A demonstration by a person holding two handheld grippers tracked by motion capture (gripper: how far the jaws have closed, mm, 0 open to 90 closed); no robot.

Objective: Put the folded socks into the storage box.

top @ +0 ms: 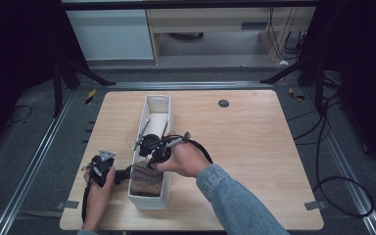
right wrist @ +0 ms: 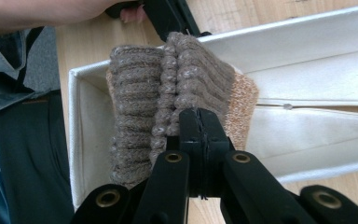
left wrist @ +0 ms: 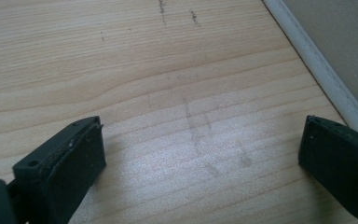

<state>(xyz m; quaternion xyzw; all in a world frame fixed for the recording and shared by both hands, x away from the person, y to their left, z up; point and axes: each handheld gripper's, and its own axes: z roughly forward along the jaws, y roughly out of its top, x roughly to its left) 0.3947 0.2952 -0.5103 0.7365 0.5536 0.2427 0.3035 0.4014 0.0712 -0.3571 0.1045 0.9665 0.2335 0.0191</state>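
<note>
Two tools are in your hands. Your right tool (right wrist: 200, 135), wrist bent over the bin (top: 157, 100), is clamped on the sock (right wrist: 168, 93) at the bin's near end. Your left tool (left wrist: 200, 154) rests wide open, empty, on the tabletop (left wrist: 144, 70) beside the bin.

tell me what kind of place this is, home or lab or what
Most likely a lab or recording rig, not a home: a bare wooden table stands between metal floor rails, loose cables trail beside it, and both hands work handheld grippers, the right gripper pinching a knitted sock over a white bin.
</note>
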